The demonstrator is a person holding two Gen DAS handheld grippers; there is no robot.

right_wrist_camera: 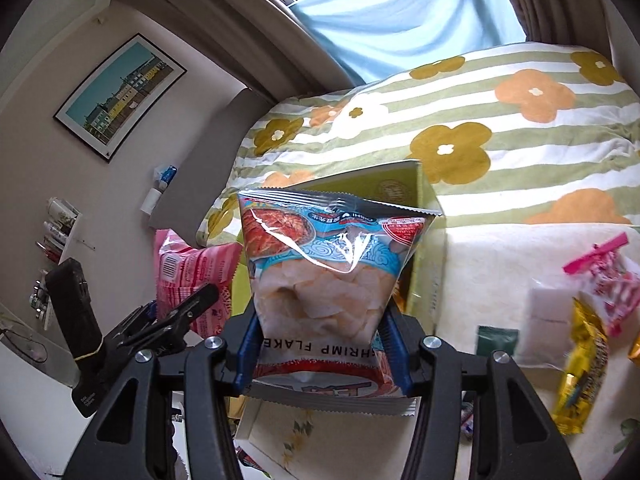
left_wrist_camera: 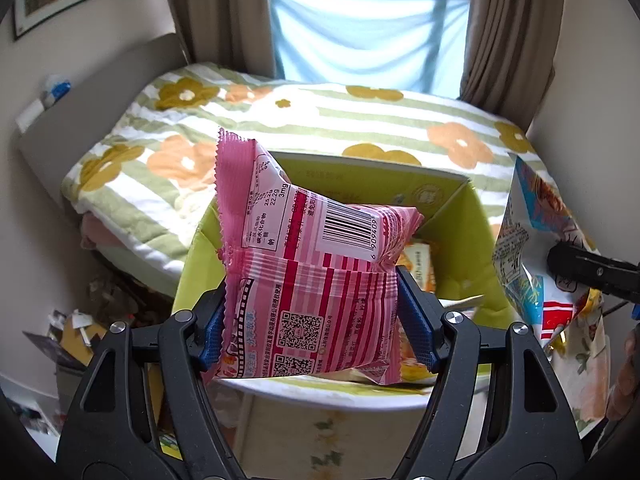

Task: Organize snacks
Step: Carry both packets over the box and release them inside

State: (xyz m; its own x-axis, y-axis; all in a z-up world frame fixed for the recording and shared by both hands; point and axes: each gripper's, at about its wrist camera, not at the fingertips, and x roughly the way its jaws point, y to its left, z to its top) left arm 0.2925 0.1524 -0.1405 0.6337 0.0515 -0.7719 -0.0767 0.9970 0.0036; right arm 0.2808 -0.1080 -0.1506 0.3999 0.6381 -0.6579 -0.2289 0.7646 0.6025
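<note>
My left gripper (left_wrist_camera: 316,320) is shut on a pink striped snack packet (left_wrist_camera: 312,264) and holds it above the open green cardboard box (left_wrist_camera: 460,216), which has other snacks inside. My right gripper (right_wrist_camera: 320,344) is shut on a shrimp flakes bag (right_wrist_camera: 328,264), held upright just right of the box (right_wrist_camera: 420,184). The pink packet (right_wrist_camera: 192,272) and the left gripper (right_wrist_camera: 176,312) show at the left of the right wrist view. The shrimp flakes bag (left_wrist_camera: 532,248) and the right gripper (left_wrist_camera: 592,268) show at the right edge of the left wrist view.
Behind the box lies a bed with a green-striped flower blanket (left_wrist_camera: 360,120). Loose snacks lie on the white surface at the right: a yellow packet (right_wrist_camera: 580,372), a pink clipped bag (right_wrist_camera: 612,276) and a white packet (right_wrist_camera: 548,320). Clutter sits on the floor at left (left_wrist_camera: 80,332).
</note>
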